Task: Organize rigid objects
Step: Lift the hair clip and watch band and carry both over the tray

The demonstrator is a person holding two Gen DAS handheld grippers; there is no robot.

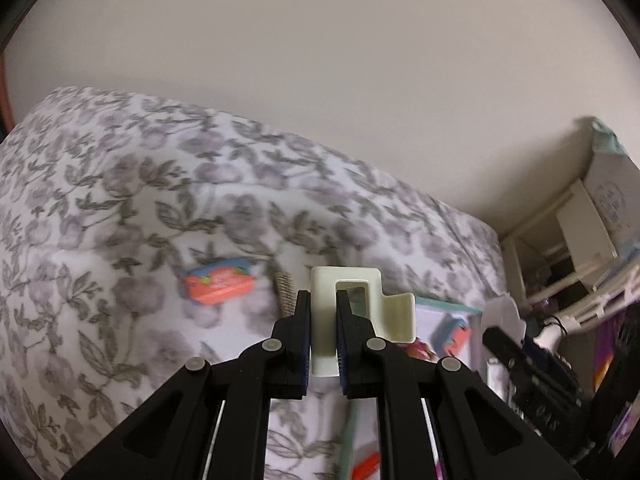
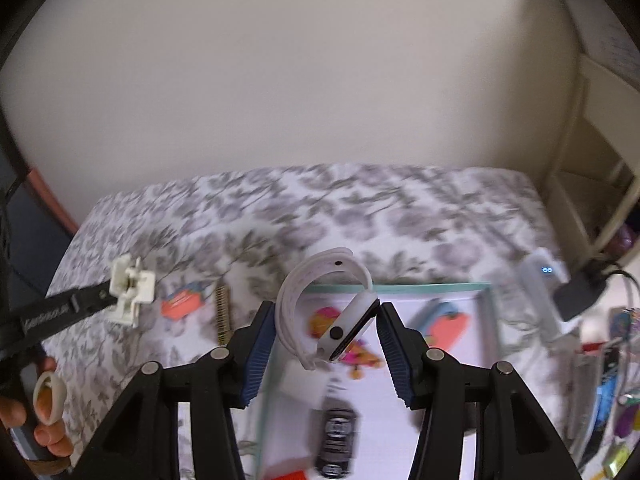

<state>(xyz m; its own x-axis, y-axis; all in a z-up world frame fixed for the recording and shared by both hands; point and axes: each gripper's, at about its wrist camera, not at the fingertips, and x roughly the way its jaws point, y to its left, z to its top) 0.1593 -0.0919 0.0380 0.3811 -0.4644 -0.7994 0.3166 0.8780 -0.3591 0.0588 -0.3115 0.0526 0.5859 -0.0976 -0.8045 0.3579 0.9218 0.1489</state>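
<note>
Two claws are up over the flowered bed, each with a catch. The left claw is clamped tight on a cream plastic clip, pads squeezing its flat tongue, the piece lifted clear of the bedding; from the right wrist view the same clip shows off to the left at the tip of that black tool, with a hand on its handle. The right claw stands about half spread and holds a white smartwatch, strap curled against one pad and the watch body against the other, above a white tray with a teal rim. An orange packet and a small brush lie on the bedding just beside each other, and a dark car key, blurred, sits in the tray.
</note>
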